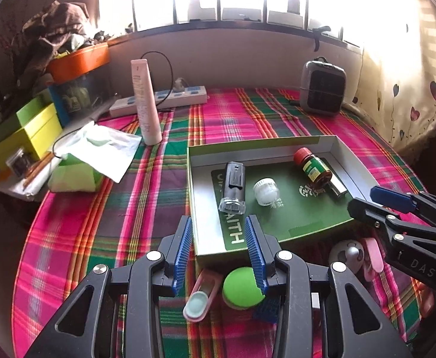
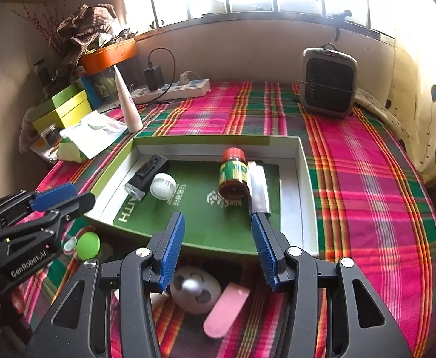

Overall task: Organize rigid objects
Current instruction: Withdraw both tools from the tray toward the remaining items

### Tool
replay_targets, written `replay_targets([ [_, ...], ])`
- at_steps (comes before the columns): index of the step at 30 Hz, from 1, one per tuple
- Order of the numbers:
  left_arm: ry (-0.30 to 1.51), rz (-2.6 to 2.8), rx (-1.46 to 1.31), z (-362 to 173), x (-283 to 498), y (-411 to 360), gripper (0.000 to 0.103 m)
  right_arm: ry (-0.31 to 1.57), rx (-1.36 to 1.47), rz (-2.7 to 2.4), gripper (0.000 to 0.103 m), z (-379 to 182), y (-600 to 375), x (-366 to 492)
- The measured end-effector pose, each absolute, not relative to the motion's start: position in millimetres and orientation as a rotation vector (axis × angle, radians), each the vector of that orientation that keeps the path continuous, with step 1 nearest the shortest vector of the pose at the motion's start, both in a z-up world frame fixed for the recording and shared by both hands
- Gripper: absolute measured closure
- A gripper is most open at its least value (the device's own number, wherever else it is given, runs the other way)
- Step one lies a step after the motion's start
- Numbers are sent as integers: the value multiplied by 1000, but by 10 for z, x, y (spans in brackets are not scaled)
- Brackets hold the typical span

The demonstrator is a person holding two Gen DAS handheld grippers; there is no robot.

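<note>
A shallow green-floored tray (image 1: 192, 179) (image 2: 303, 179) lies on the plaid cloth. In it lie a black and clear case (image 1: 232, 188) (image 2: 147, 174), a small white jar (image 1: 265, 192) (image 2: 162, 186), a red-capped bottle (image 1: 313, 167) (image 2: 232, 176) and a silver bar (image 1: 337, 188) (image 2: 259, 191). My left gripper (image 1: 219, 229) (image 2: 82, 195) hangs open and empty over the tray's near left corner, above a green round lid (image 1: 241, 288) (image 2: 88, 245) and a pink spoon-shaped piece (image 1: 200, 298). My right gripper (image 2: 218, 223) (image 1: 364, 200) is open and empty above a white round gadget (image 2: 195, 291) (image 1: 347, 253) and a pink flat piece (image 2: 226, 310).
A pink tube (image 1: 146, 104) stands behind the tray, beside a tissue pack (image 1: 77, 167) and yellow-green boxes (image 1: 29, 134). A power strip (image 1: 164, 98) lies along the back wall. A small grey heater (image 1: 322, 88) stands at the back right. A curtain (image 1: 403, 74) hangs on the right.
</note>
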State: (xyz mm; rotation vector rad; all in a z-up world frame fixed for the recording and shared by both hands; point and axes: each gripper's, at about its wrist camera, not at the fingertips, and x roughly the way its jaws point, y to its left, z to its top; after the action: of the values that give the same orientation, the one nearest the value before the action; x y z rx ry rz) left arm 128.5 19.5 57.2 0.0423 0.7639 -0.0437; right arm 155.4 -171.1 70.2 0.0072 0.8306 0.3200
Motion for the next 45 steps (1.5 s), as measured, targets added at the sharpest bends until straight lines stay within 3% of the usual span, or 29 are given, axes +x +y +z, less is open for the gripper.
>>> replay_targets([
  [45,823,-80,-129,263,971,715,63,943,14,234,47,404,-1870,1096],
])
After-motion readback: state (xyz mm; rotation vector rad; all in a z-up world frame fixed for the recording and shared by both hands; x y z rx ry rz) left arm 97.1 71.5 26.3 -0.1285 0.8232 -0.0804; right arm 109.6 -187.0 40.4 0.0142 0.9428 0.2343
